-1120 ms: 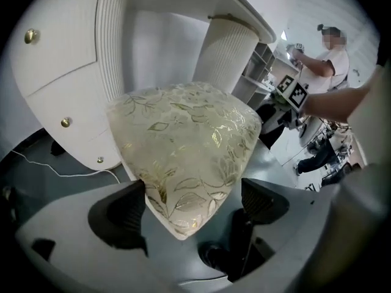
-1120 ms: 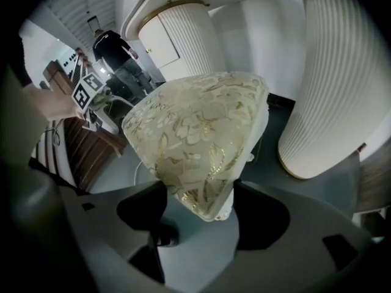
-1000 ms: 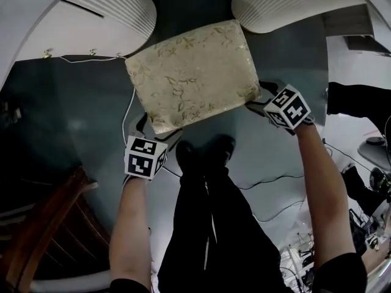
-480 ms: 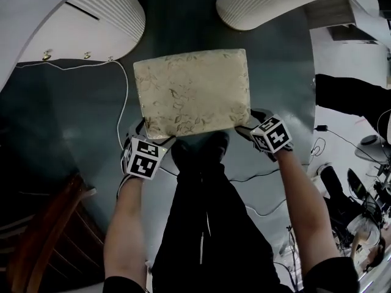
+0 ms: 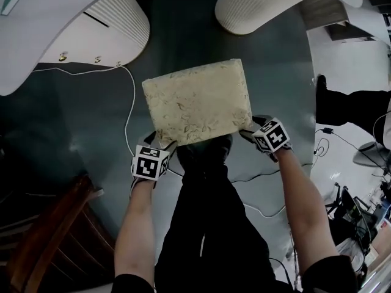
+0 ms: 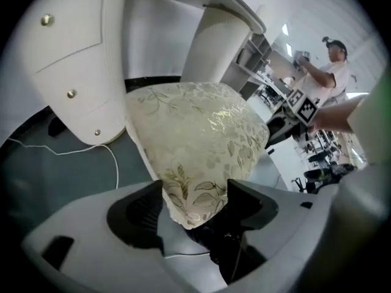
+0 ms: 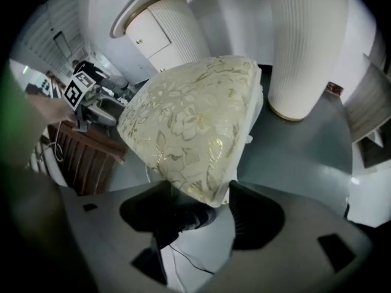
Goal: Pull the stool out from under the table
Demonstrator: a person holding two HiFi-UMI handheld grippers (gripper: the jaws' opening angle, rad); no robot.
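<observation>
Just out from under the worktop [image 5: 43,41], the stool [image 5: 197,101] stands on the grey floor near its ribbed legs. Left claw [image 6: 194,201] and right claw [image 7: 197,199] have just been closing, and each pinches a near cushion corner. I'd pull evenly and slowly so the soft fabric doesn't slip, and mind that cable [image 5: 130,112].

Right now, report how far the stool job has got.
Done: the stool stands on open floor, clear of the table pedestals. In hand: left claw and right claw have just been closing, each gripping a near cushion corner. Remaining: let go, perhaps after a last small pull.
</observation>
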